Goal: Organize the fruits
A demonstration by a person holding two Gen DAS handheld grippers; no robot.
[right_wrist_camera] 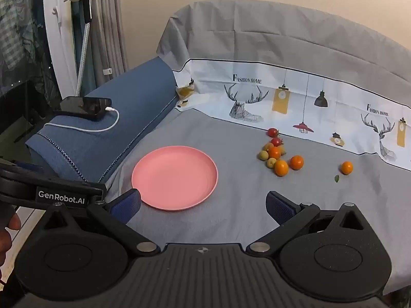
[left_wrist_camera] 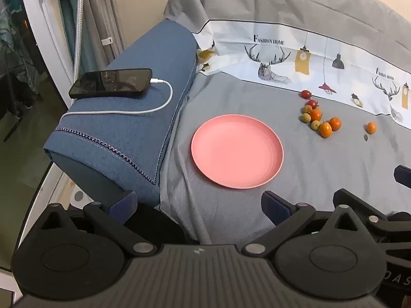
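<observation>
Here, your left gripper [left_wrist_camera: 199, 205] and right gripper [right_wrist_camera: 203, 205] both hang with fingers spread wide, nothing between them. The round pink plastic plate [right_wrist_camera: 174, 178] lies bare on the grey sheet [right_wrist_camera: 244, 218] at mid-frame, just ahead of the fingers. The cluster of small orange, red and yellow-green fruits [right_wrist_camera: 278, 155] sits right of the plate and apart from it, with one lone orange fruit [right_wrist_camera: 347, 167] farther right. At left, a black phone [right_wrist_camera: 83, 105] on a white cable rests on the blue cushion [right_wrist_camera: 123, 128].
</observation>
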